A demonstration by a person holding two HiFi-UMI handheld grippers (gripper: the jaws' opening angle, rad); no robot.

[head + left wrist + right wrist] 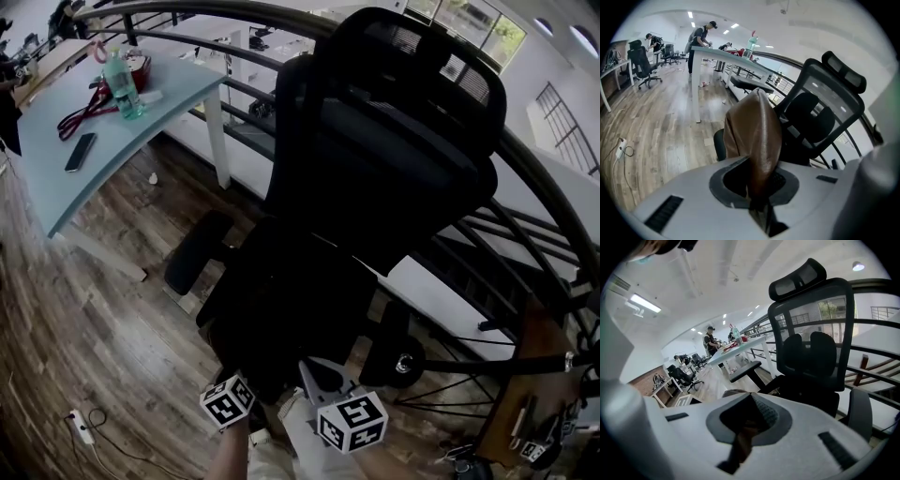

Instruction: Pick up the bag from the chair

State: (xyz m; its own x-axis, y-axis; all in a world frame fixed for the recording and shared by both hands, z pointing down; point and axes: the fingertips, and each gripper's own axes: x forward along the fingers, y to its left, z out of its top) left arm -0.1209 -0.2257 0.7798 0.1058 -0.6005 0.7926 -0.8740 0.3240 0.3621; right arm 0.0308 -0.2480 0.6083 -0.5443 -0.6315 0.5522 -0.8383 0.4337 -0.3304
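The left gripper (759, 206) is clamping its jaws tight on a fold of the one brown leather bag (757, 131). The bag is standing up out of the jaws in front of the single black mesh-backed chair (394, 141). The right gripper (740, 441), the second of the two, is pinching a brown strip of the same bag between its closed jaws. In the head view the bag is lying low over the front of the seat, too dark to separate from it. One pale blue table (56, 178) is carrying one plastic bottle (122, 84) and one dark phone (81, 151). One person (700, 41) is standing at that table, and a second person (650, 41) is standing farther off.
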